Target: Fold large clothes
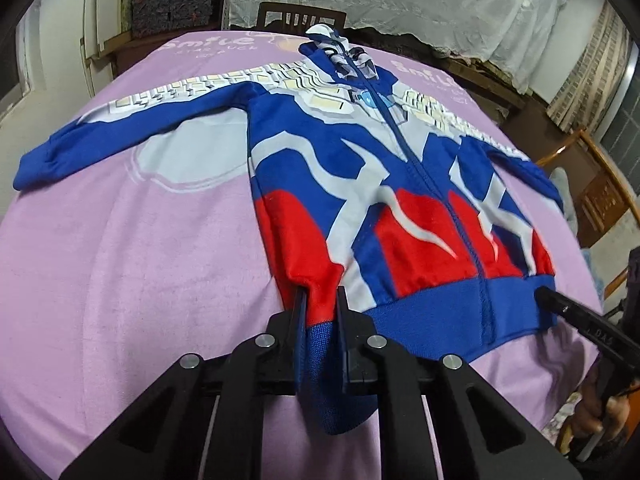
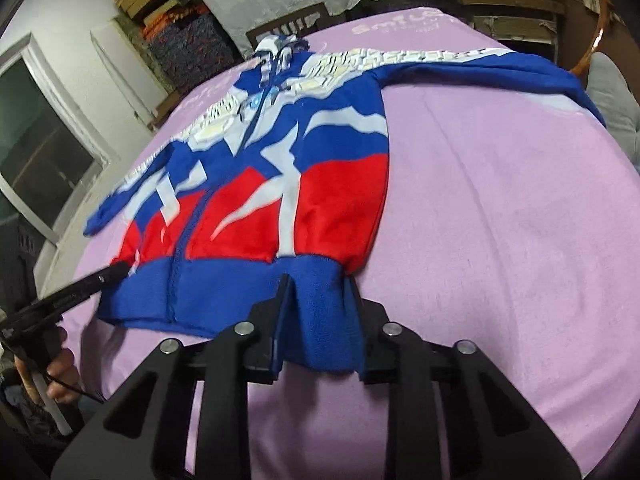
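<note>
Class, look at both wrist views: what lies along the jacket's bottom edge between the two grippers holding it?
In both views, only the jacket's blue hem band, crossed by the zipper, spans between the left gripper and right gripper.

Both grippers, the left gripper (image 1: 320, 300) and the right gripper (image 2: 318, 286), were matte black, with flat blade-like jaws, ribbed triangular linkages and round silver screws. A bare-skinned hand (image 2: 60, 376) showed beside a thin black cable.

My left wrist cam sits low at the jacket (image 1: 400, 184) hem's left corner, facing the hood; right cam mirrors from the right corner. Both close, sharing jacket and pink cover (image 2: 500, 208).
</note>
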A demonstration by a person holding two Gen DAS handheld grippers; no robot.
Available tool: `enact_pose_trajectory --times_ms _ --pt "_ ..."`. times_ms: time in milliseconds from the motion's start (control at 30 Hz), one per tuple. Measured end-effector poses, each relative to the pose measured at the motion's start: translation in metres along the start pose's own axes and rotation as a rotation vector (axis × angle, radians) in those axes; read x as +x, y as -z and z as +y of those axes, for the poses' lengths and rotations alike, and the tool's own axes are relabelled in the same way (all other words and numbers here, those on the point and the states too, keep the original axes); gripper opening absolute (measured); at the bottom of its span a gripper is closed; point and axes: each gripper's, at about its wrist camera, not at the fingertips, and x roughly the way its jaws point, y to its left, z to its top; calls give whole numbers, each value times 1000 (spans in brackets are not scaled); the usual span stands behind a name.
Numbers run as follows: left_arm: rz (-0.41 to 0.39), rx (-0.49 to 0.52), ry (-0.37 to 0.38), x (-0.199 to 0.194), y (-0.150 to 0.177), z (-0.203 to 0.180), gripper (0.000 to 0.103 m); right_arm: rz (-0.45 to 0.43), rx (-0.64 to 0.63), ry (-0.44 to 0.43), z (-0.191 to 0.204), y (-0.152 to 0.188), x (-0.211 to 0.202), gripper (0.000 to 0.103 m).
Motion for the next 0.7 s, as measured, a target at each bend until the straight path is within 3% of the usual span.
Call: enact_pose_trajectory --times_ms 100,167,233,400,467,500,700 --pt "5 0 1 -4 -1 2 17 7 -34 25 3 1 -2 29" --pt "-12 2 7 -15 -3 3 26 -4 -41 35 1 0 -9 39" --pt "-40 13 -12 -26 -9 2 64 -43 -37 49 -3 -4 -21 47" --pt "-113 89 -23 -32 -56 -24 69 -147 -34 -4 -2 -56 -42 56" --pt "-132 104 -22 -24 -79 -35 76 -188 -38 -32 5 -86 -39 82" --pt "-138 103 -34 -17 -92 -40 77 -208 -45 -34 10 -102 -34 85" --pt "-114 59 -60 43 -159 -55 78 -251 -26 -93 26 -192 15 89"
